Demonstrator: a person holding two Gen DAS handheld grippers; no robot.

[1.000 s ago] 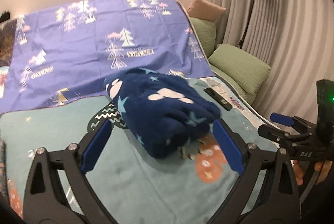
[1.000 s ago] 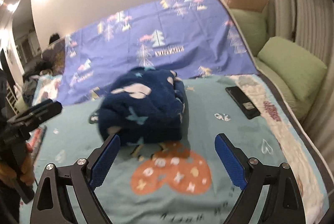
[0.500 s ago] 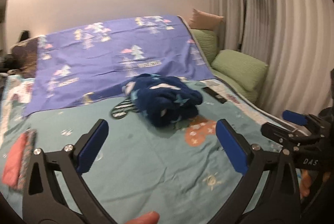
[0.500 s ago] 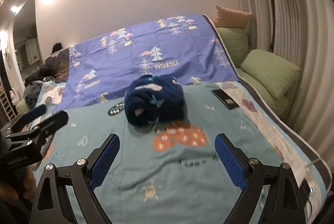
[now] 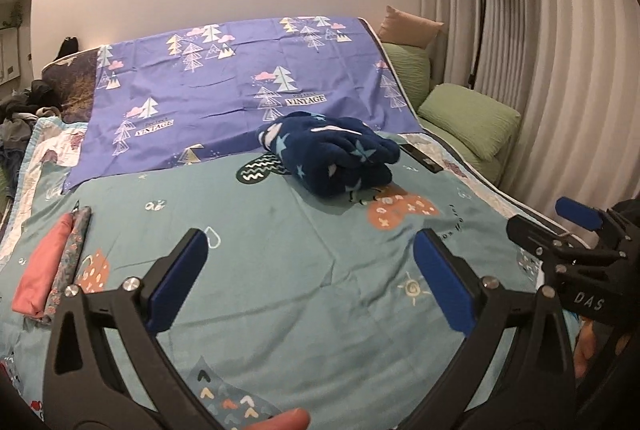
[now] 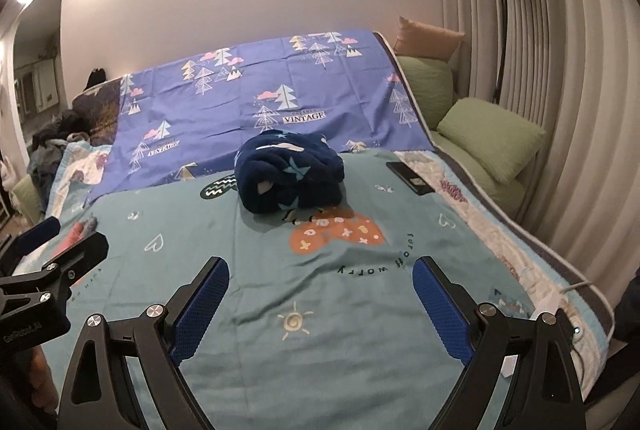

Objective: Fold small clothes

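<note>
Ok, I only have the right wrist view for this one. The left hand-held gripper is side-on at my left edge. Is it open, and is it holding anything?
Observer: The left hand-held gripper is open. Its blue pads are wide apart over the teal printed bed sheet, with nothing between them.
Operator: Something pinkish peeks out behind it. What is it?
Observer: It is a folded salmon-pink garment, lying flat near the sheet's left edge.
Operator: Is it alone there?
Observer: No. A folded grey floral-print garment lies right against its right side.
</note>
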